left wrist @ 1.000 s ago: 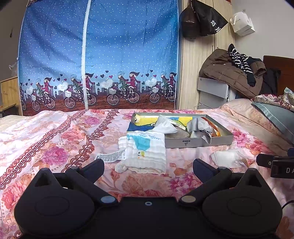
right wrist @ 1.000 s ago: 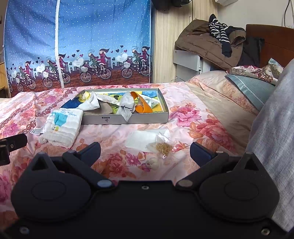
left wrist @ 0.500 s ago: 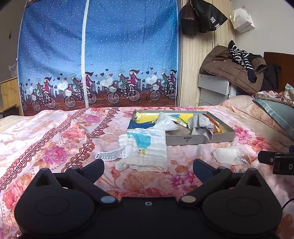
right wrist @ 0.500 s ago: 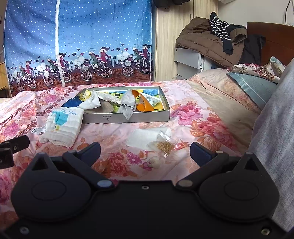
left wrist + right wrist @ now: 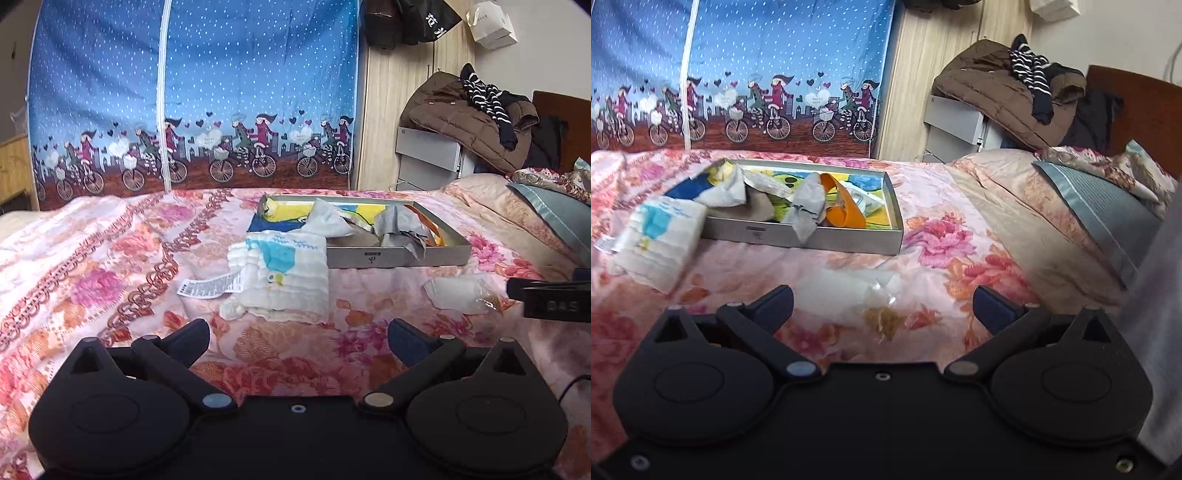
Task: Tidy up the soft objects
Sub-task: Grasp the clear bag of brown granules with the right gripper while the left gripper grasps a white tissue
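Observation:
A folded white muslin cloth (image 5: 284,280) with a blue print and a paper tag lies on the floral bedspread, leaning on the front left corner of a shallow grey tray (image 5: 399,256). The tray (image 5: 827,236) holds several crumpled cloths, grey, white, yellow and orange. A white item in a clear plastic bag (image 5: 456,293) lies on the bedspread to the right. My left gripper (image 5: 297,334) is open and empty, a short way in front of the muslin cloth (image 5: 659,240). My right gripper (image 5: 882,304) is open and empty, directly over the clear bag (image 5: 857,291). Its finger (image 5: 546,302) shows at the left view's right edge.
A blue fabric wardrobe (image 5: 192,96) with a bicycle print stands behind the bed. A brown coat and a striped garment (image 5: 1008,92) are piled on a grey box at the right. Pillows (image 5: 1100,192) lie along the right side. A grey sleeve (image 5: 1160,332) fills the right edge.
My right gripper has moved forward and dipped towards the clear bag, which now lies between its fingers. My left gripper has hardly moved.

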Action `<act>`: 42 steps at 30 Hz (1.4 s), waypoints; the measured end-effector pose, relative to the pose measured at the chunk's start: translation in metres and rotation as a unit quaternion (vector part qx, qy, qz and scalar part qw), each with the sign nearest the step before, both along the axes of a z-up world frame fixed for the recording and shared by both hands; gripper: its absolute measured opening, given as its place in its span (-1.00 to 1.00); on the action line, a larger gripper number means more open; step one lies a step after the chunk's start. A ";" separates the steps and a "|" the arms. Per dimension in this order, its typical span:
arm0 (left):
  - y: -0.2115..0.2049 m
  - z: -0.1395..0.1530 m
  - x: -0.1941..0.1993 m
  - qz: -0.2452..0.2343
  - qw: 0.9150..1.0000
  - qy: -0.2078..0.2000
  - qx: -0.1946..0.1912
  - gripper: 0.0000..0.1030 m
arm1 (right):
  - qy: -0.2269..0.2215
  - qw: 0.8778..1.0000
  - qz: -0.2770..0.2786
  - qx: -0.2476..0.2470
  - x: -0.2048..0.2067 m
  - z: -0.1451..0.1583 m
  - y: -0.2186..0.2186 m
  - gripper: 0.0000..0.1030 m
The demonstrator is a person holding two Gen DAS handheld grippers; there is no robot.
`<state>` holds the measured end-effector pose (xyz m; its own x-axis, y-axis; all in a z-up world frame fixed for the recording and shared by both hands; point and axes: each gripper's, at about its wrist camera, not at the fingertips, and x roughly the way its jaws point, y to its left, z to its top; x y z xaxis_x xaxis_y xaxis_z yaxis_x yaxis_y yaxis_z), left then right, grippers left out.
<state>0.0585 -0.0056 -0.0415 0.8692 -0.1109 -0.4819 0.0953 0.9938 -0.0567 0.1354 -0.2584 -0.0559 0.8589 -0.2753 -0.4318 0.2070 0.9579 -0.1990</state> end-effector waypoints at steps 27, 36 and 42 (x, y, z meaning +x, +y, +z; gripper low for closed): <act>-0.145 -0.068 0.214 -0.247 0.948 0.171 -0.101 0.03 | 0.104 0.990 0.035 0.091 0.059 -0.044 -0.055 -0.21; -0.156 -0.064 0.206 -0.217 0.957 0.180 -0.067 -0.82 | 0.106 0.989 0.029 0.096 0.059 -0.050 -0.056 -0.42; -0.151 -0.048 0.189 -0.171 0.969 0.171 -0.044 -0.93 | 0.088 0.992 0.039 0.085 0.050 -0.047 -0.049 -0.49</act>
